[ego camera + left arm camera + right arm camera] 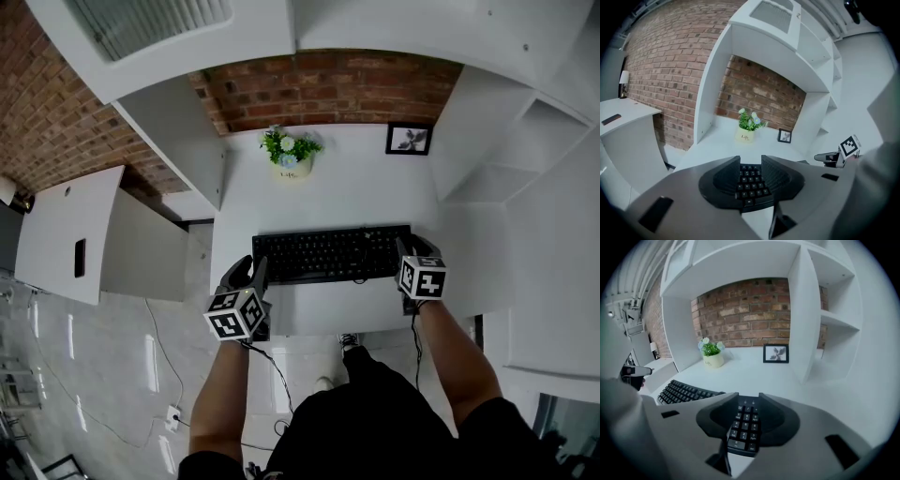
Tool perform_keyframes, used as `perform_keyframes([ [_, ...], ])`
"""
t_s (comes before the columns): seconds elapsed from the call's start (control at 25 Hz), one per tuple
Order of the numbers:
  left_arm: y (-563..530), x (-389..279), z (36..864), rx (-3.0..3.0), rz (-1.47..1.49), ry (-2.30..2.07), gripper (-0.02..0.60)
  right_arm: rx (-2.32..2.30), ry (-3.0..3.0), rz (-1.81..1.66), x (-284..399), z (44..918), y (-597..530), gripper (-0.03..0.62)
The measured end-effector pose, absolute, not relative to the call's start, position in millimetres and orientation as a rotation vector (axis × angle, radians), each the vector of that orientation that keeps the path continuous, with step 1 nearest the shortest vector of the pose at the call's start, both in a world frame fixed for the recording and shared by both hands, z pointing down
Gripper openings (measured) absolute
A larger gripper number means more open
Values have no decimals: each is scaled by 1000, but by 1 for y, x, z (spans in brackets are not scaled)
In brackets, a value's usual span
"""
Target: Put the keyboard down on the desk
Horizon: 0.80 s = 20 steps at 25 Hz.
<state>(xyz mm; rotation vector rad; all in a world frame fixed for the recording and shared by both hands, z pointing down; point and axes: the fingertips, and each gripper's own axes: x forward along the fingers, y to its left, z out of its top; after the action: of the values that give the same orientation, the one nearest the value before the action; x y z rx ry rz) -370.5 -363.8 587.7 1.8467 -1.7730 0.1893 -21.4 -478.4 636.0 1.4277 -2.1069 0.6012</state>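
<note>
While both grippers sit at opposite ends of the keyboard [328, 253], each one is closed on it. The left gripper [251, 272] clamps the left short end between its jaws. The right gripper [412, 251] clamps the number-pad end. Each jaw gap is partly closed and filled by the keyboard body. Between the two grippers, the keyboard spans over the white desk [347, 187]; contact with the desk surface cannot be confirmed. Ahead of the left gripper's tips stands a potted plant [291, 155]. Ahead of the right gripper's tips stands a framed picture [409, 139], with the plant further to the left. Beyond both runs a brick wall [328, 89].
</note>
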Motion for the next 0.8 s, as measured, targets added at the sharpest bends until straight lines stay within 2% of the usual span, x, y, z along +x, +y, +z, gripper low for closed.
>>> perform_keyframes([
  [0.04, -361, -368, 579, 1866, 178, -1779, 142, 1444, -2137, 581, -23, 627, -476, 121],
  [0.08, -358, -366, 571, 1885, 166, -1783, 127, 1454, -2173, 570, -26, 617, -472, 52],
  [0.16, -351, -360, 555, 1924, 147, -1789, 79, 1456, -2256, 564, -32, 598, -461, 18],
  [0.36, -324, -337, 510, 2055, 120, -1795, 21, 1413, -2473, 559, -47, 545, -426, 17],
  [0.6, -283, -309, 465, 2210, 100, -1814, 18, 1382, -2634, 684, -46, 493, -373, 17],
  [0.8, -238, -294, 445, 2253, 93, -1809, 17, 1364, -2702, 640, -42, 457, -321, 17],
])
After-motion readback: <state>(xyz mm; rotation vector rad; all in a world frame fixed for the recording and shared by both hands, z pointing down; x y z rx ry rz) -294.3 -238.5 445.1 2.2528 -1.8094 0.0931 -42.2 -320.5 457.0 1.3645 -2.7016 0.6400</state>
